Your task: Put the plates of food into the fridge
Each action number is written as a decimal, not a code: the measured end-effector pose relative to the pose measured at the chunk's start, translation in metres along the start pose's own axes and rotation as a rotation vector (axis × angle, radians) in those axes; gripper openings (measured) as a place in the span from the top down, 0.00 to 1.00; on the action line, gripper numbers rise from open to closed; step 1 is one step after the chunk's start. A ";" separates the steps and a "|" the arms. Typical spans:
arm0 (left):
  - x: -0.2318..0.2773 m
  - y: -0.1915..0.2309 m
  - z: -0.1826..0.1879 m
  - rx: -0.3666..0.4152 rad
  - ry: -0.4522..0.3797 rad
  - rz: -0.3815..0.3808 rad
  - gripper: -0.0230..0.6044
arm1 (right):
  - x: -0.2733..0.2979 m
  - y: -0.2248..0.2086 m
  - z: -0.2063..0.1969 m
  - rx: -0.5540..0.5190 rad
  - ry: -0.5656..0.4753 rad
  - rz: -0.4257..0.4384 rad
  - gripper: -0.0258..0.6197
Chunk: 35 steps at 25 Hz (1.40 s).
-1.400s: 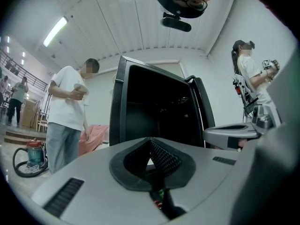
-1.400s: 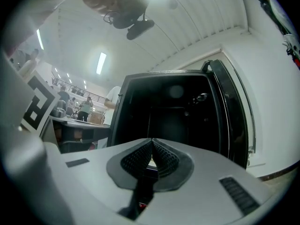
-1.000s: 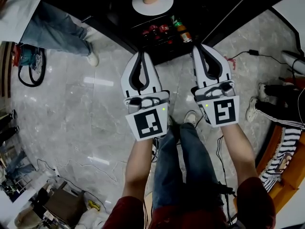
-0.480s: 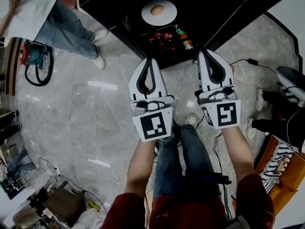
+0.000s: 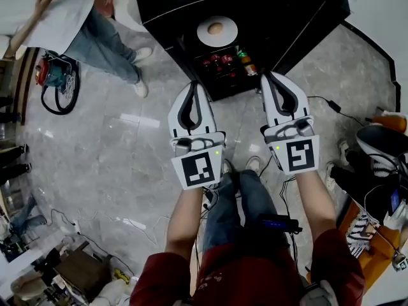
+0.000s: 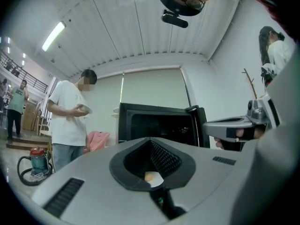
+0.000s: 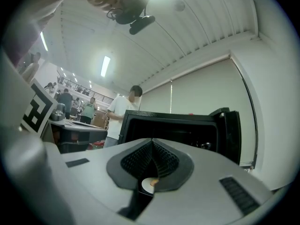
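One black fridge (image 5: 306, 5) is standing open just beyond both tips. Left tongs (image 5: 193, 85) and right tongs (image 5: 266, 76) are pointing at it side by side, each pinched together on nothing, probably because the plate (image 5: 205, 34) is already lying flat inside, ahead between them. Its food (image 5: 215, 28) is facing up; being round, it has no long axis.

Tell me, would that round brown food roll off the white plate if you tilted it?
Probably. The food looks rounded and seems to lie loose in the middle. The plate looks flat and shallow, so its edge likely wouldn't stop it. The plate looks like glossy china, so it is probably stiff, a bit slippery and breakable.
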<state>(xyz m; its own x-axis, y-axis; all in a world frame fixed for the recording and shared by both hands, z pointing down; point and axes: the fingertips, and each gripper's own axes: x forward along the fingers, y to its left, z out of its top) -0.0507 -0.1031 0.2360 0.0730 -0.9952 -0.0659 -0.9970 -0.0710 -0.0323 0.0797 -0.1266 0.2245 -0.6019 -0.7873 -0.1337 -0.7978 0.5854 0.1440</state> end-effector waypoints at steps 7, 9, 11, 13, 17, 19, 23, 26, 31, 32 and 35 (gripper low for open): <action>-0.014 -0.007 0.036 -0.010 -0.002 -0.022 0.95 | -0.001 0.003 0.042 -0.017 0.007 0.009 0.94; -0.019 -0.013 0.046 -0.015 0.001 -0.034 0.95 | -0.005 0.001 0.054 -0.011 0.012 0.008 0.94; -0.027 -0.018 0.057 -0.021 0.005 -0.042 0.95 | -0.012 0.000 0.066 -0.009 0.016 0.011 0.94; -0.044 -0.026 0.071 -0.014 0.004 -0.056 0.95 | -0.030 0.002 0.081 -0.030 0.023 0.015 0.94; -0.093 -0.046 0.109 -0.009 -0.020 -0.089 0.95 | -0.082 0.018 0.124 -0.055 0.010 0.005 0.94; -0.092 -0.044 0.118 -0.012 -0.018 -0.091 0.95 | -0.081 0.019 0.131 -0.057 0.014 0.012 0.94; -0.071 -0.043 0.123 -0.007 0.000 -0.090 0.95 | -0.069 0.000 0.131 -0.019 0.028 0.011 0.94; -0.065 -0.049 0.127 0.010 0.001 -0.101 0.95 | -0.076 -0.012 0.133 0.010 0.021 0.003 0.94; -0.061 -0.054 0.136 0.017 -0.050 -0.113 0.95 | -0.083 -0.020 0.131 0.004 0.022 -0.007 0.94; -0.062 -0.055 0.137 0.012 -0.054 -0.116 0.95 | -0.084 -0.021 0.130 0.003 0.025 -0.010 0.94; -0.065 -0.059 0.135 -0.002 -0.053 -0.119 0.95 | -0.088 -0.022 0.127 0.001 0.030 -0.016 0.94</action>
<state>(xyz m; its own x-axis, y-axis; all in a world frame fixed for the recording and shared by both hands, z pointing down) 0.0069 -0.0248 0.1072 0.1922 -0.9747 -0.1145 -0.9812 -0.1887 -0.0410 0.1453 -0.0459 0.1086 -0.5877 -0.8021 -0.1066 -0.8074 0.5728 0.1413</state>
